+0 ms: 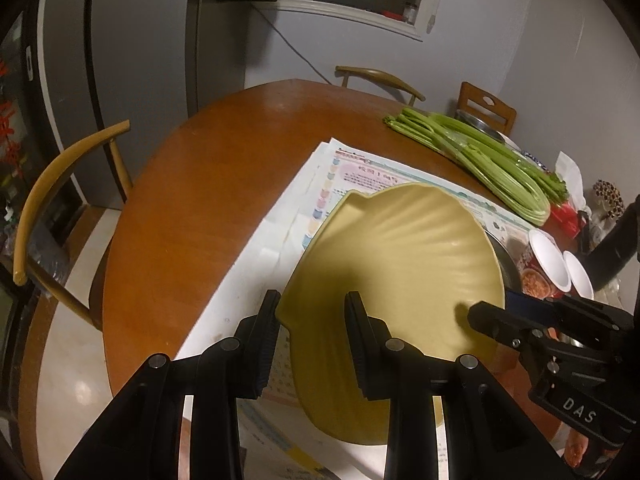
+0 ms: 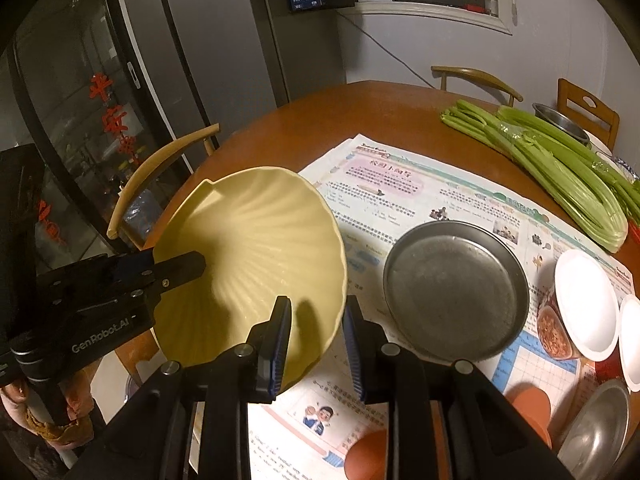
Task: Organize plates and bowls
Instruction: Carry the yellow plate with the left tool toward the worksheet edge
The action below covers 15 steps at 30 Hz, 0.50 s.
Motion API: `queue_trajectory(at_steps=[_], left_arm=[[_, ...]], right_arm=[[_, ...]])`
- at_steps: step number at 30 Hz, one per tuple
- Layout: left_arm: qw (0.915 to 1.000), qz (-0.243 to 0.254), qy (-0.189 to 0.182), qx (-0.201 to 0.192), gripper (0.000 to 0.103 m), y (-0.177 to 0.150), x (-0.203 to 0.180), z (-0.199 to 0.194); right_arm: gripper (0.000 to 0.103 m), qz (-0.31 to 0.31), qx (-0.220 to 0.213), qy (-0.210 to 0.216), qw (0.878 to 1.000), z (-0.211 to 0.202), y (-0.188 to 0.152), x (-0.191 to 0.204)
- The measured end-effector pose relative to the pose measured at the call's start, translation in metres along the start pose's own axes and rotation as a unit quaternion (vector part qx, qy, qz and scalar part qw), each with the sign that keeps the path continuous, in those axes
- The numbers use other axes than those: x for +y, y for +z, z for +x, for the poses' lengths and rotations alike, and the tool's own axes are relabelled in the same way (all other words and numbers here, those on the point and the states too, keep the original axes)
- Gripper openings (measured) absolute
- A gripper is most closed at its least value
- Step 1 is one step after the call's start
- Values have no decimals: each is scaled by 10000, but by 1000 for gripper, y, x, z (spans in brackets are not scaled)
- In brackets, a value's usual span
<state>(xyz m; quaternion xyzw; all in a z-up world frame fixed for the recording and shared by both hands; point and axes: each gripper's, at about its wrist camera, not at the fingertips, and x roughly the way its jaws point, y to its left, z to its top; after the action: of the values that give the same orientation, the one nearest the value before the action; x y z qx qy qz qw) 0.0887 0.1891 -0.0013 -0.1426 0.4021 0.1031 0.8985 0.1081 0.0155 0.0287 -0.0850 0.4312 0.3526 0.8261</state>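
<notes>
A yellow shell-shaped plate is held tilted above the newspaper-covered table by both grippers. My left gripper straddles its near-left rim, one finger on each face of the plate. My right gripper straddles the opposite rim the same way; it shows in the left wrist view. The left gripper shows in the right wrist view. A round metal plate lies flat on the newspaper right of the yellow plate. Two white bowls stand tilted at the right edge.
Newspaper covers part of the round wooden table. Celery lies at the far right, a metal bowl behind it. Another metal dish is at the near right. Wooden chairs ring the table.
</notes>
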Motion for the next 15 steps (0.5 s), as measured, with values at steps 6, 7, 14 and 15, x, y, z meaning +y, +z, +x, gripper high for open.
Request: queue_trajectory(at_steps=[6,7,14,15], left_arm=[[9999,29,93,70,33,8,4,13],[9999,12,106,78,33,9,5,16],[9998,-53,158,147,33,12,12,31],[9997,-50,166,154,33,11,12,33]], right_arm=[[27,81,79,18,9999,13,3,0],[27,87,97,28,9999,15,2,0],[27,104,276,99,9995,34,-1,1],[27,126,295,123,9994,37,-1,1]])
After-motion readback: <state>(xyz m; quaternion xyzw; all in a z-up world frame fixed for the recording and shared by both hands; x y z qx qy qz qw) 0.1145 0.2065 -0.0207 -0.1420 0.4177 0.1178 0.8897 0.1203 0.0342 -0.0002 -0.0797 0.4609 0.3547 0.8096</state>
